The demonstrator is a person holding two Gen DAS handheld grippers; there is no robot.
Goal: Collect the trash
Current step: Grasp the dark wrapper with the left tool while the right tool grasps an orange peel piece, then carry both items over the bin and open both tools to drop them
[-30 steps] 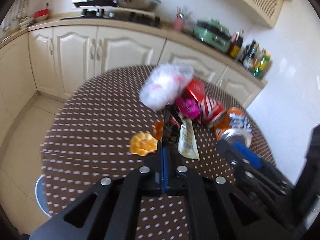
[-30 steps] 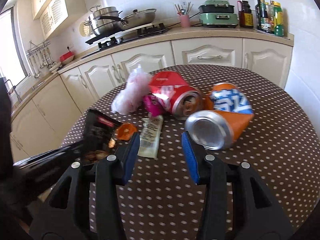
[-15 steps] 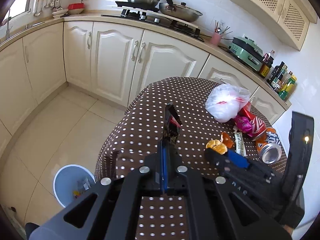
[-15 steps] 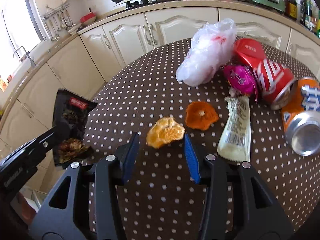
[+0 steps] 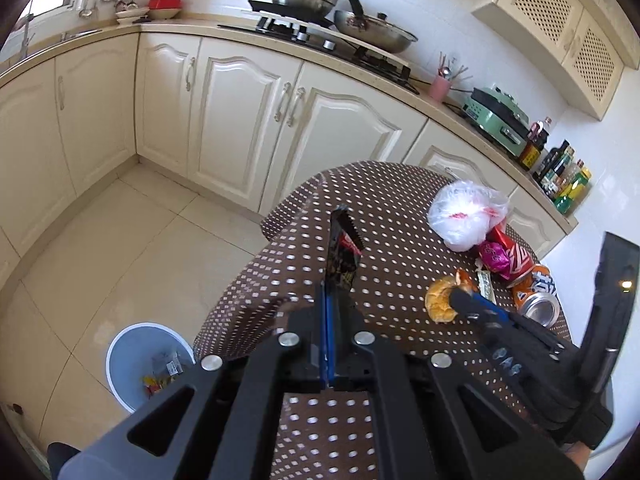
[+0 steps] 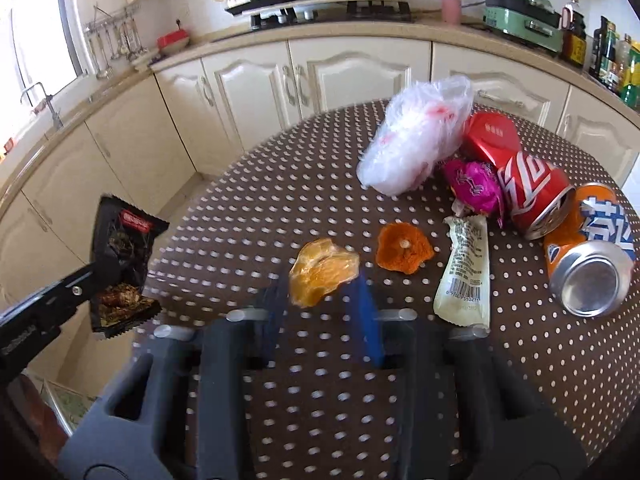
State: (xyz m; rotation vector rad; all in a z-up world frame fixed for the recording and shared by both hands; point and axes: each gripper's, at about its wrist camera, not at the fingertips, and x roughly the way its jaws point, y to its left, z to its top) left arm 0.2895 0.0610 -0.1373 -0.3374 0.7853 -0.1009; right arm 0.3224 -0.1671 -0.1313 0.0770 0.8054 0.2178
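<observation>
1. My left gripper (image 5: 329,300) has its jaws pinched on a black snack wrapper (image 5: 342,256), held in the air off the bench's left edge, short of the blue bin (image 5: 140,364) on the tiled floor (image 5: 120,248).
2. My right gripper (image 6: 324,304) has its jaws apart around an orange peel (image 6: 322,270) lying near the bench's front edge.
3. Risk, as I judge it: let go early and the light wrapper flutters past the bin; a shallow pinch could squeeze the soft peel out.
4. A dotted brown cloth covers the round bench (image 6: 248,208); plastic bag (image 6: 416,140), two crushed cans (image 6: 528,184) and other wrappers crowd its right side. Cream kitchen cabinets (image 5: 240,112) stand behind.
</observation>
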